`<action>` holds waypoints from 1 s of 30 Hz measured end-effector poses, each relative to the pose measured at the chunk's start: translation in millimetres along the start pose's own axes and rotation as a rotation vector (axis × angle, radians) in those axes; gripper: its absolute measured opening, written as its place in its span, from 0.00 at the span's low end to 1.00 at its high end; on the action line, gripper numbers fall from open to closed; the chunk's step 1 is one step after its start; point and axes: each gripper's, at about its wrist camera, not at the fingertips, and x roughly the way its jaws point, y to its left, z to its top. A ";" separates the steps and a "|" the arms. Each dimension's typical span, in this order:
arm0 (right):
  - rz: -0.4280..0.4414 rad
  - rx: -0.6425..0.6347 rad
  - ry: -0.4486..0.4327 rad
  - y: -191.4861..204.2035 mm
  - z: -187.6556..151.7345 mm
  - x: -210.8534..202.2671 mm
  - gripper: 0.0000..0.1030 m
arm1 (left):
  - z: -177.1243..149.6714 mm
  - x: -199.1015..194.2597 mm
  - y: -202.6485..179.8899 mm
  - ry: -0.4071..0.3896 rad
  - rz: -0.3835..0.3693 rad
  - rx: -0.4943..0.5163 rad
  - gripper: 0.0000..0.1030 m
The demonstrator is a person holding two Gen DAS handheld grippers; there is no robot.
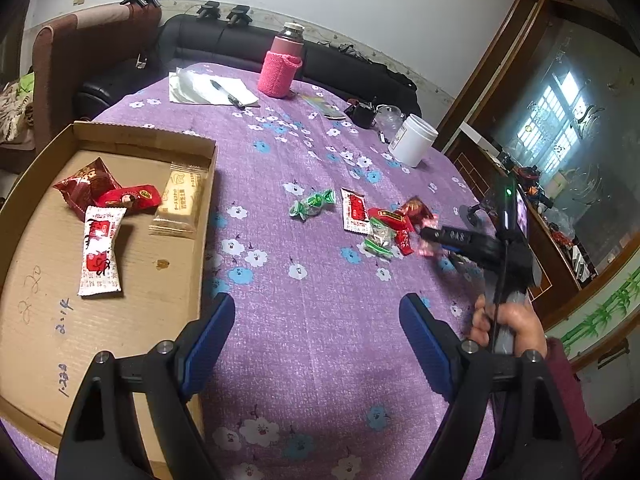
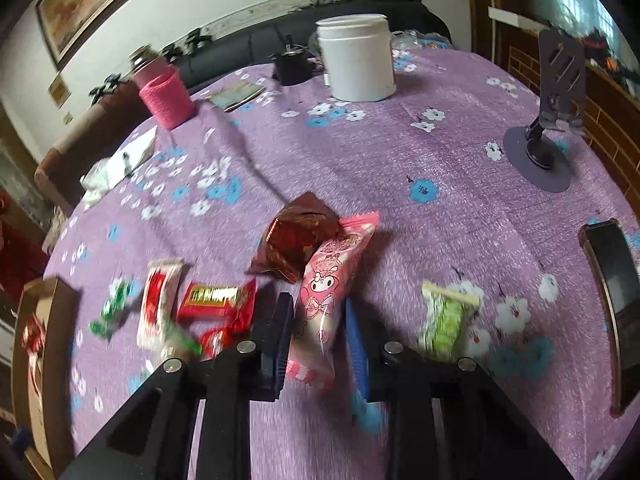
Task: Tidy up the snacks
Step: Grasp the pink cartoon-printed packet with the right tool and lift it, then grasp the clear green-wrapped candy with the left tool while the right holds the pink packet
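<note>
Four snacks [image 1: 108, 216] fill the box [image 1: 36, 184]; left claw [image 1: 316, 336] gapes empty, right claw [image 2: 318, 344] pinches one pink packet [image 2: 332, 280].

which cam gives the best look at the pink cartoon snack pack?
Right wrist. The pink cartoon snack pack sits dead centre there, printed face showing, clamped between the right gripper fingers. The left wrist view only catches a blurred pink sliver at that gripper's tip, beside the snack pile.

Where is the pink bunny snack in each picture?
Left wrist view: pink bunny snack, a blurred pink bit at the right tool's tip, right of middle.
Right wrist view: pink bunny snack, bottom middle, between the tool's fingers.
Shared landmark: white jar on the far side of the table.
</note>
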 end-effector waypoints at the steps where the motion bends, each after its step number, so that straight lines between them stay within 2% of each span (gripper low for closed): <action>1: 0.005 -0.017 0.003 1.3 -5.9 -4.9 0.27 | -0.5 -0.9 0.2 0.001 -0.002 0.000 0.81; 9: 0.087 -0.079 0.050 4.9 -53.6 -39.3 0.26 | -3.3 -6.6 -3.1 -0.005 -0.008 0.000 0.81; 14: 0.114 -0.086 0.044 2.0 -70.6 -47.9 0.27 | -5.3 -7.9 -8.6 -0.002 -0.008 0.008 0.81; 19: 0.155 -0.054 0.027 -6.1 -75.3 -48.5 0.27 | -6.5 -9.0 -12.6 -0.003 -0.005 0.018 0.81; 30: 0.184 -0.037 -0.003 -10.5 -77.7 -49.0 0.27 | -9.4 1.8 -13.3 0.020 0.004 0.015 0.81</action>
